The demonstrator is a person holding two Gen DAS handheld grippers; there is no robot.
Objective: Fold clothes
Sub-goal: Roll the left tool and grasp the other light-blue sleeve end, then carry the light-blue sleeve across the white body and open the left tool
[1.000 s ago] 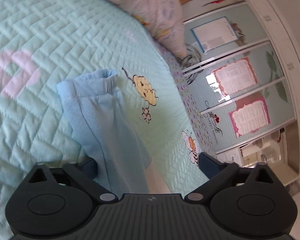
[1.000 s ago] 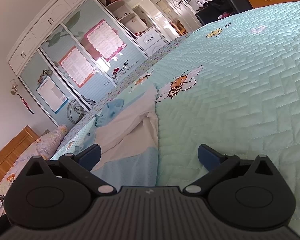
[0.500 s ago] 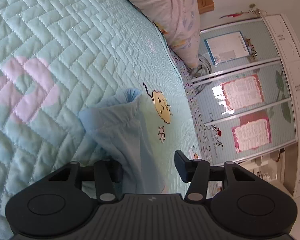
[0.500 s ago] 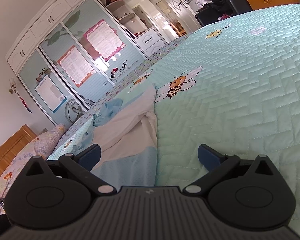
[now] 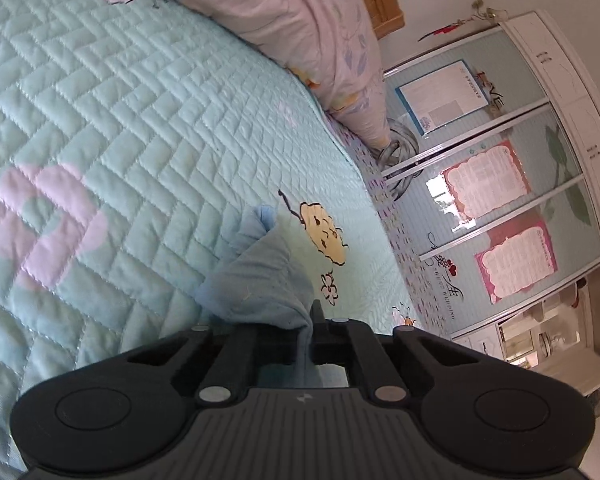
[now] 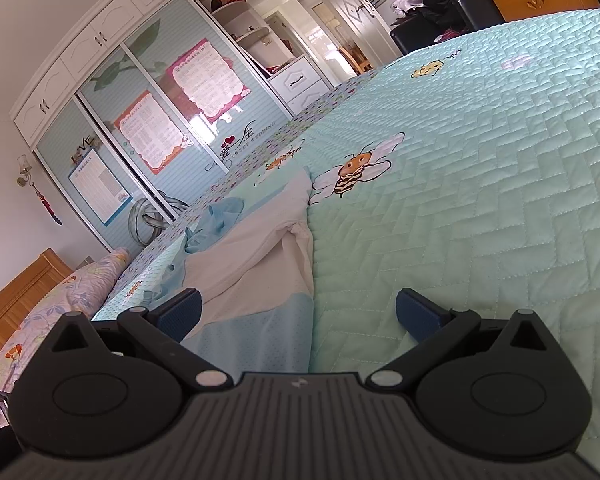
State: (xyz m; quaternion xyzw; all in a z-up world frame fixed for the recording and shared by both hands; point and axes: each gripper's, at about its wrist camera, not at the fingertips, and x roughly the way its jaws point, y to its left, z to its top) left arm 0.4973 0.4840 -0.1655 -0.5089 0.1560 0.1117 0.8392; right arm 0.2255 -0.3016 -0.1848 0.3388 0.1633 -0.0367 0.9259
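Because the thin, limp, light-blue-and-white knit garment (image 5: 260, 280) sags, your left tongs (image 5: 310, 330), clamped on its bunched hem, suffice, while your right tongs (image 6: 298, 312) gape empty over the quilted mint bed (image 6: 480, 200).

Light blue and white garment on the quilt

Lies spread on the mint quilted bedspread (image 6: 480, 200): garment (image 6: 260, 256) with pale blue dotted hem nearest, white rumpled middle, bunched blue cuff farthest. Seen from the left wrist, blue cuff end (image 5: 260, 276) pinched up into a gathered, raised peak.
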